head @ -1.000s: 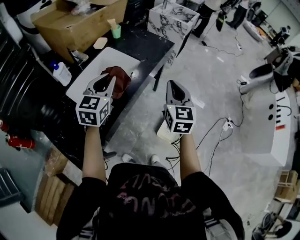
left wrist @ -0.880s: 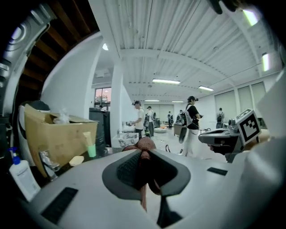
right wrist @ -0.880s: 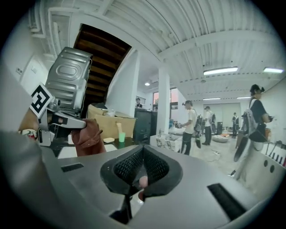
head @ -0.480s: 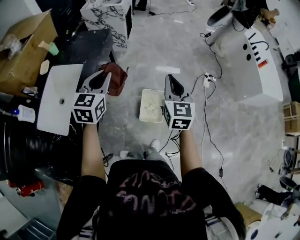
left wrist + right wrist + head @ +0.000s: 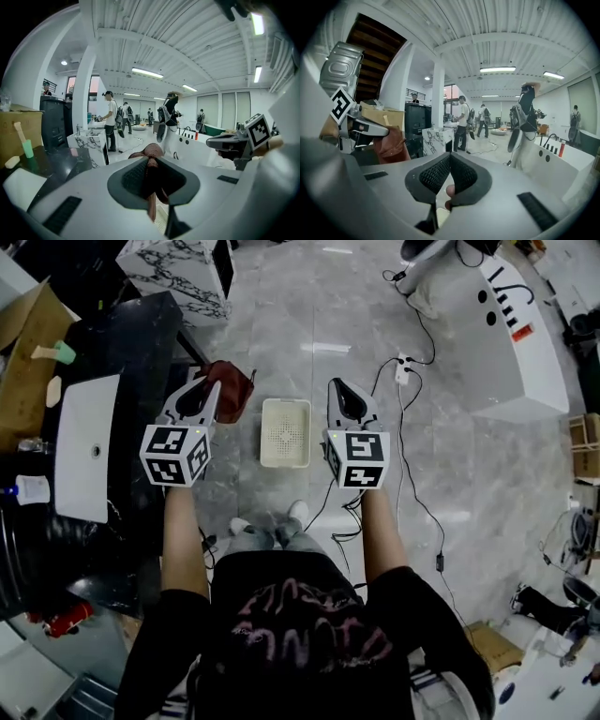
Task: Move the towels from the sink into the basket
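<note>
In the head view my left gripper (image 5: pixel 208 382) is shut on a dark red towel (image 5: pixel 231 390) that hangs over the grey floor, just left of the white mesh basket (image 5: pixel 286 432). From the left gripper view the towel (image 5: pixel 151 174) is pinched between the pads and droops below them. My right gripper (image 5: pixel 339 385) hovers at the basket's right side, its pads (image 5: pixel 461 173) meeting at the tips with no towel in them. The white sink (image 5: pixel 86 442) lies in the black counter at the far left and looks empty.
The black counter (image 5: pixel 141 334) with a cardboard box (image 5: pixel 19 362) runs along the left. A marble-patterned cabinet (image 5: pixel 178 273) stands behind it. Cables (image 5: pixel 405 427) trail over the floor beside a white tub-shaped unit (image 5: pixel 506 334). Several people stand far off.
Both grippers have swung away from the sink and counter to above the floor, and now flank the basket. The towel has stayed in the left gripper throughout.
</note>
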Demonstrator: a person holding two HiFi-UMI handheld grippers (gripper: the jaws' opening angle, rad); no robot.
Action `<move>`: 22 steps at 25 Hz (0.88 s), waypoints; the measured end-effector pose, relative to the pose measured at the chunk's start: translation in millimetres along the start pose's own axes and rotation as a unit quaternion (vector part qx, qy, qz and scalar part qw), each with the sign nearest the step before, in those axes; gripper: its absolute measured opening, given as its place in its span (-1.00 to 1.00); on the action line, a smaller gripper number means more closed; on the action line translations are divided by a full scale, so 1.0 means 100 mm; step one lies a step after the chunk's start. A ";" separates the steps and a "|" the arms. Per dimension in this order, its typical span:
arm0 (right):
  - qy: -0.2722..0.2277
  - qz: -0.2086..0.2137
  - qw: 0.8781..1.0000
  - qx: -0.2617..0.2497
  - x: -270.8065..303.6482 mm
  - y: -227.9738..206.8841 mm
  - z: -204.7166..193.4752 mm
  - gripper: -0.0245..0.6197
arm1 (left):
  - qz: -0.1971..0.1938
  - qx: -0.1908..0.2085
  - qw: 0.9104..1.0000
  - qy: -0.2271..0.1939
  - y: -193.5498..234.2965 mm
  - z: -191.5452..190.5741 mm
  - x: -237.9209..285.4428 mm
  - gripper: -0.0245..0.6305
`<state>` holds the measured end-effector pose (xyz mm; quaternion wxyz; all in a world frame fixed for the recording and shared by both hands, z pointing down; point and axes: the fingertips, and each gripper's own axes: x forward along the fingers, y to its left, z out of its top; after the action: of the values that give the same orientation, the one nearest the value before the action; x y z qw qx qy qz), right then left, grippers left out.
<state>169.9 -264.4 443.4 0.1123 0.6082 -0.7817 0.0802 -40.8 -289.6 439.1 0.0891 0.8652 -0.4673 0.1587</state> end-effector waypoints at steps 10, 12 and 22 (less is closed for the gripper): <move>0.031 0.003 0.999 0.029 0.37 -0.20 -0.55 -0.88 | -0.036 -0.021 0.998 0.049 -0.15 -0.61 0.65 -0.75; 0.037 -0.001 0.999 0.037 0.48 -0.23 -0.68 -0.88 | -0.048 -0.023 0.997 0.057 -0.17 -0.75 0.80 -0.75; 0.092 -0.014 0.994 0.050 0.88 -0.42 -1.64 -0.88 | -0.089 -0.050 0.988 0.118 -0.28 -1.73 1.56 -0.75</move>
<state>203.1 -313.7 625.0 0.1539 0.6140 -0.7545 0.1734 29.0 -343.8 656.1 0.2008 0.8731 -0.3816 0.2274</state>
